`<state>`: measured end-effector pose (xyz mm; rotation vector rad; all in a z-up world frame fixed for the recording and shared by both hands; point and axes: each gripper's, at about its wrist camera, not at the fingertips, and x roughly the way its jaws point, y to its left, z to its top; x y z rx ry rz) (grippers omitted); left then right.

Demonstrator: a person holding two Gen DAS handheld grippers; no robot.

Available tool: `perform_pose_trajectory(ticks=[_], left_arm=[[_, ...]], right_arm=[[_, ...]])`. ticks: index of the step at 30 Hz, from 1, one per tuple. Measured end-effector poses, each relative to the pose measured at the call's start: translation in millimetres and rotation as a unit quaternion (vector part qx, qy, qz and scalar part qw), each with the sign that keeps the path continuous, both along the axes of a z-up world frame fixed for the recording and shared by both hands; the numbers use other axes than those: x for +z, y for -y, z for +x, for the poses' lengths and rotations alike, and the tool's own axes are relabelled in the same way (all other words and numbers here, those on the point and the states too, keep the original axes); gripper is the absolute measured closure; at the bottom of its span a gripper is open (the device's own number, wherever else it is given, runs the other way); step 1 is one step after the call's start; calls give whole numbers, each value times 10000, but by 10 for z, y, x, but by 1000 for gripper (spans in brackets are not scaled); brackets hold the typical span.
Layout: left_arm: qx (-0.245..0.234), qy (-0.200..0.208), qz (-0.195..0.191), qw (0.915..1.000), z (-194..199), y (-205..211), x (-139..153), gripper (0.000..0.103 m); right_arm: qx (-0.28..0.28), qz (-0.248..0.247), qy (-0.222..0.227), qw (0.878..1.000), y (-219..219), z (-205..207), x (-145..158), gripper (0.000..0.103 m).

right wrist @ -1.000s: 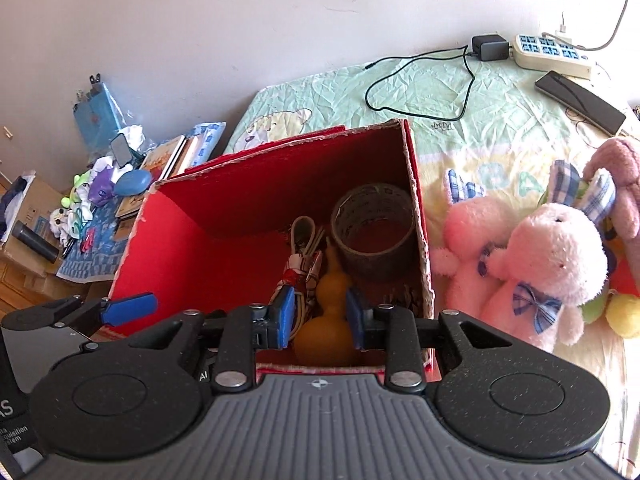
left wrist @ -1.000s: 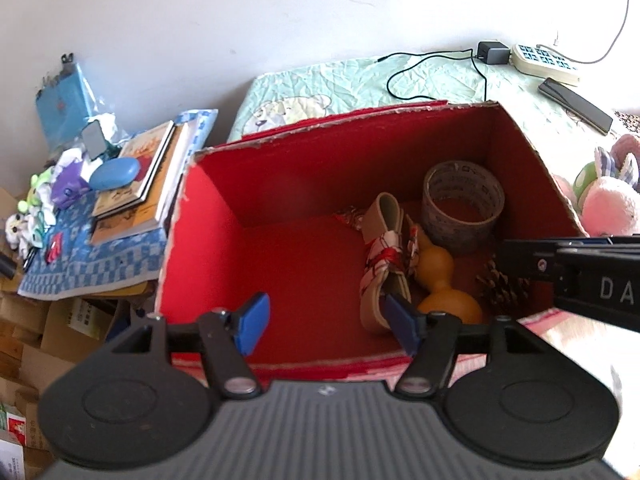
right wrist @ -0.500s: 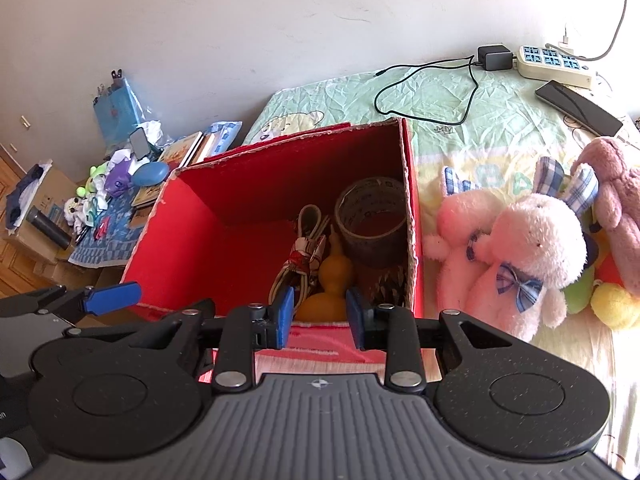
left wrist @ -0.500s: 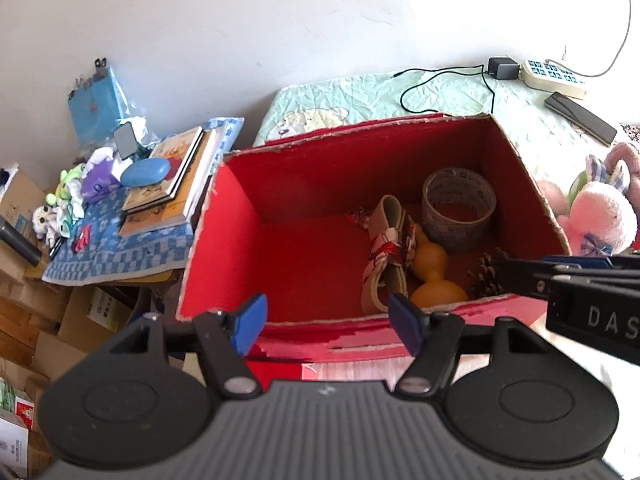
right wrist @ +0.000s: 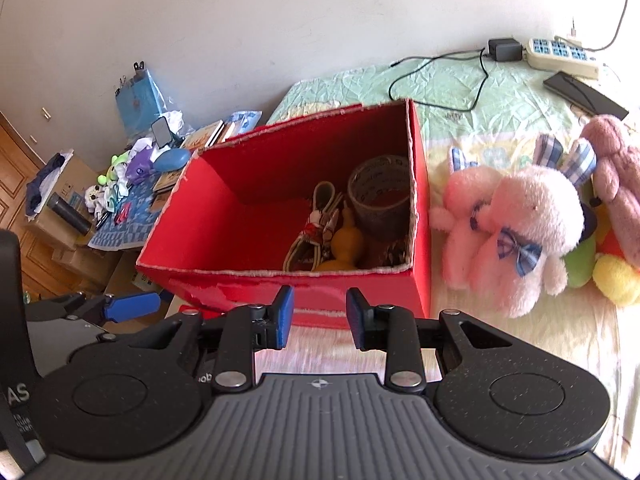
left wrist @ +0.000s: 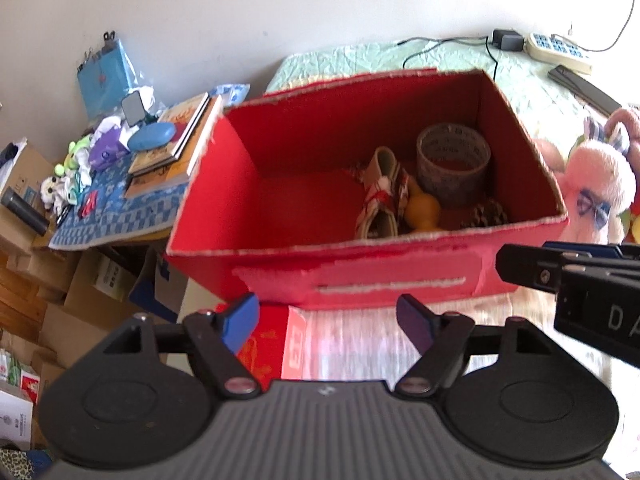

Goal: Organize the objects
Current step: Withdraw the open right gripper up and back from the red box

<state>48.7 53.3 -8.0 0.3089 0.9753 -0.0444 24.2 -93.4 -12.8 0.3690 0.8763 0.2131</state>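
The open red cardboard box [right wrist: 280,216] fills the middle of both views, sitting on the pale patterned bedspread [right wrist: 460,92]. Inside, toward its right end, lie a wide roll of printed tape [right wrist: 380,196], a cream strap bundle with red-and-white binding [right wrist: 316,224], a yellow-orange gourd [right wrist: 346,240] and a brown pine cone [left wrist: 486,212], so part of the tidying looks done. At the right of the right wrist view, a pink plush rabbit with a blue checked bow [right wrist: 528,240] and other soft toys lie on the bed outside the box, so I'd judge they are what is left.

The left gripper [left wrist: 328,320] has its blue fingers spread wide, holding nothing; the right gripper [right wrist: 318,318] is parted more narrowly, also empty.

Compared with a second ago, both grippers have pulled back from the box: its front wall now shows whole, and the gourd no longer sits between the right gripper's fingers.
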Motion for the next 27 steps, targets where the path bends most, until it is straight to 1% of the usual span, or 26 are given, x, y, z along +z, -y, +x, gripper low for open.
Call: perform_pose_trajectory(ticks=[9, 13, 19, 21, 27], left_arm=[[71, -186, 112, 9997, -109, -43, -157, 24], [88, -258, 114, 9996, -99, -111, -209, 23], [81, -392, 91, 9992, -57, -286, -279, 22], [62, -442, 74, 9990, -40, -370, -300, 19], [44, -554, 19, 9985, 45, -619, -352, 16]], right_arm=[[111, 94, -289, 9995, -64, -62, -189, 72], [116, 102, -413, 9990, -126, -62, -244, 72], [74, 178, -698, 9974, -244, 0, -337, 72], [33, 208, -777, 9968, -299, 28, -355, 71], [-8, 290, -927, 9953, -516, 103, -392, 70]])
